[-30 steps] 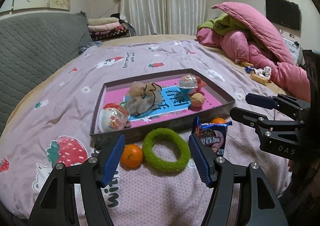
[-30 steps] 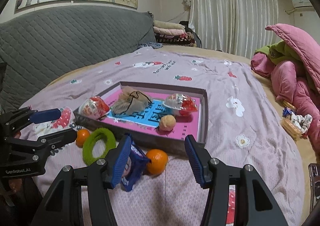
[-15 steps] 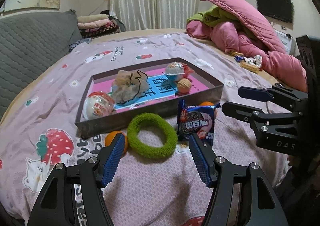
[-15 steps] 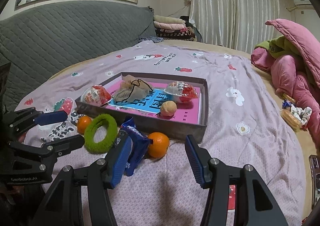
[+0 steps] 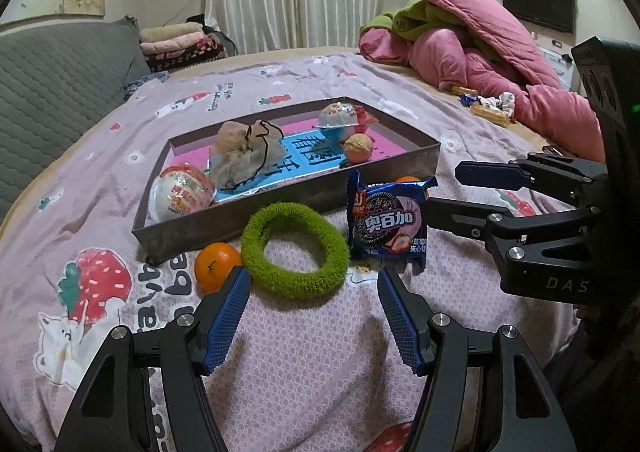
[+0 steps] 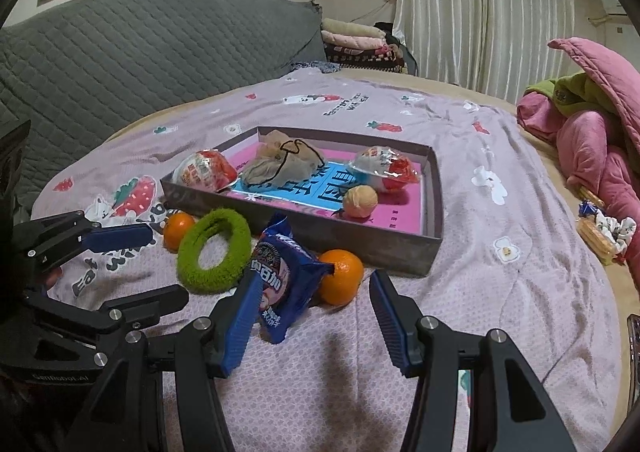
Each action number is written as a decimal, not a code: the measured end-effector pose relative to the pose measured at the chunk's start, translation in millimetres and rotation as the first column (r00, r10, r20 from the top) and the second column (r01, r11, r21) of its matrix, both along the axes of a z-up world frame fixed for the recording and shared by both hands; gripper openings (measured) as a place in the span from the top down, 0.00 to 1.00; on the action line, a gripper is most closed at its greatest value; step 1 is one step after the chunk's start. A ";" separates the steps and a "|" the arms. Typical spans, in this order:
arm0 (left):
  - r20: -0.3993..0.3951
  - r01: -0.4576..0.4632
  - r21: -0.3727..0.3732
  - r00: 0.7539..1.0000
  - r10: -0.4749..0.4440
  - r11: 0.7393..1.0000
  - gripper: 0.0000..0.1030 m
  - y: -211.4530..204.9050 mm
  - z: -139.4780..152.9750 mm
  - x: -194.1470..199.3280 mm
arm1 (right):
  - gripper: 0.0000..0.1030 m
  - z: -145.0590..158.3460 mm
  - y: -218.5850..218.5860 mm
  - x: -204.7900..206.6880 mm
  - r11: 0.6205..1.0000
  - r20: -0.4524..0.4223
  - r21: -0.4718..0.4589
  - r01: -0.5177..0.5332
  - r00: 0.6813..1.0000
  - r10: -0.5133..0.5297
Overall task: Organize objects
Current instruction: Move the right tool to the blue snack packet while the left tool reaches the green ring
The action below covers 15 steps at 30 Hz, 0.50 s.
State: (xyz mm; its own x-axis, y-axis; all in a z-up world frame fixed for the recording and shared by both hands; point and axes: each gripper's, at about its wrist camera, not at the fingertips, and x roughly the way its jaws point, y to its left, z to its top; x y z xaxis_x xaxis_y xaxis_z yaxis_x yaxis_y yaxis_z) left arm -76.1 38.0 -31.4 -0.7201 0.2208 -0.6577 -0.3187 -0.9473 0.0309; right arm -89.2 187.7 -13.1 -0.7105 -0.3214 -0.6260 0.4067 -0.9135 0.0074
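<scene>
A shallow grey box (image 5: 384,175) (image 6: 434,187) lies on the bed and holds two wrapped toy eggs (image 5: 182,193) (image 5: 340,119), a drawstring pouch (image 5: 246,149) and a walnut (image 5: 359,147). In front of it lie an orange (image 5: 216,262), a green fuzzy ring (image 5: 294,250) (image 6: 214,250), a blue cookie packet (image 5: 386,223) (image 6: 286,276) propped upright, and a second orange (image 6: 340,276) behind it. My left gripper (image 5: 314,286) is open and empty, just short of the ring. My right gripper (image 6: 310,292) is open and empty, its left finger beside the packet.
The bed has a lilac strawberry-print cover (image 5: 320,352). A grey quilted headboard (image 6: 140,51) stands on the left. A heap of pink and green quilts (image 5: 472,39) lies at the far right, with small snacks (image 6: 604,228) beside it. Folded blankets (image 5: 180,43) sit at the back.
Both grippers have drawn back slightly and turned, so the box and the loose objects sit a little farther and more central. Nothing was gripped or moved.
</scene>
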 end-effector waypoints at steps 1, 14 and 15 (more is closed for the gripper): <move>0.002 0.000 0.000 1.000 0.000 1.000 0.34 -0.4 -1.1 -1.1 | 0.46 -1.0 -0.9 -0.9 1.000 0.004 -0.001 -0.002 1.000 0.002; 0.011 0.016 -0.036 1.000 -0.015 0.999 0.34 1.0 -16.9 -16.6 | 0.46 -9.5 -7.4 -10.5 1.000 0.042 -0.002 -0.022 0.999 0.022; 0.005 0.017 -0.046 1.000 -0.017 0.999 0.34 2.4 -17.1 -18.0 | 0.46 -10.3 -8.1 -11.3 1.000 0.044 0.000 -0.023 0.999 0.023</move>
State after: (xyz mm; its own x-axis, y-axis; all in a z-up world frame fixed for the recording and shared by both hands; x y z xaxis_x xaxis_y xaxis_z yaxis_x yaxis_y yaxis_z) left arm -94.1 40.4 -48.5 -0.7132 0.2026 -0.6710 -0.3352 -0.9394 0.0726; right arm -100.5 179.6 -23.3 -0.6748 -0.3368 -0.6567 0.4265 -0.9041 0.0254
